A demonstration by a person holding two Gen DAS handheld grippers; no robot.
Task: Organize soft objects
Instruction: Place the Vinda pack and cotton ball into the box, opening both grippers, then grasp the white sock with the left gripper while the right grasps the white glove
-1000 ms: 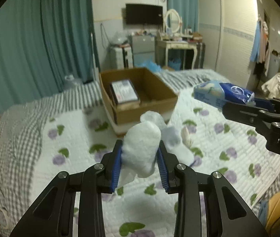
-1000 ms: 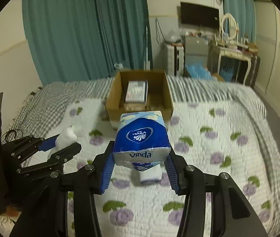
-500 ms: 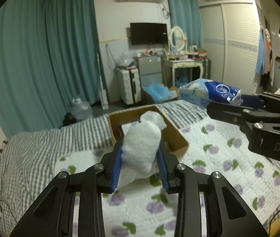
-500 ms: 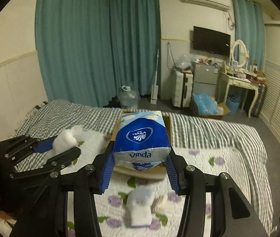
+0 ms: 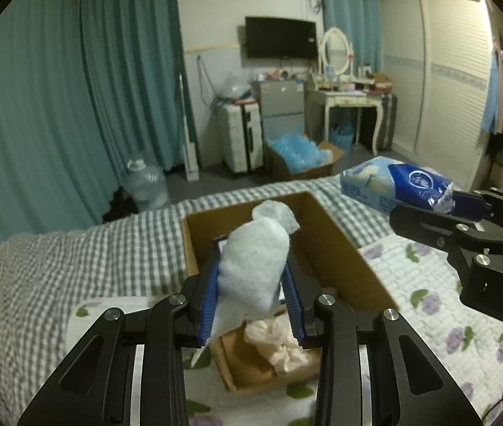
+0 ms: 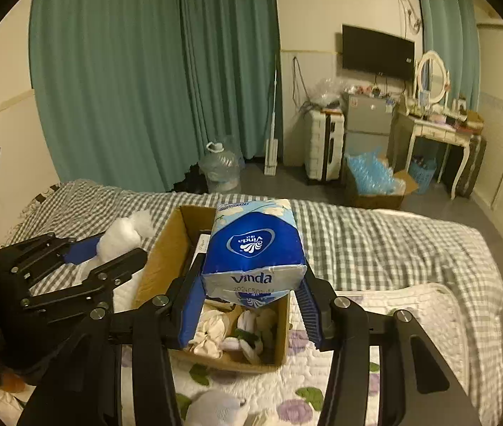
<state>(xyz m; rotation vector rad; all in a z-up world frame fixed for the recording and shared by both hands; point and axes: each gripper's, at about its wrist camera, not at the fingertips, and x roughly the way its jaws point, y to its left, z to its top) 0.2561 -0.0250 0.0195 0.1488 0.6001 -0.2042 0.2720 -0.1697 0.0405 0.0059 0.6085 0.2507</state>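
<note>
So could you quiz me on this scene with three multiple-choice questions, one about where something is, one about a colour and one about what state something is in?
1. Where does the cardboard box sit?
A. on the bed
B. on the floor
C. on the dressing table

2. What colour is most of the tissue pack?
A. red
B. blue
C. black

3. What is the left gripper doing?
A. hanging open with nothing in it
B. lying flat on the quilt
C. clamped on a white sock bundle

Answers:
1. A, the box rests on the bed with its checked cover.
2. B, the wrapper held by the right gripper is blue with a pale top.
3. C, the bundle is squeezed between both blue pads.
</note>
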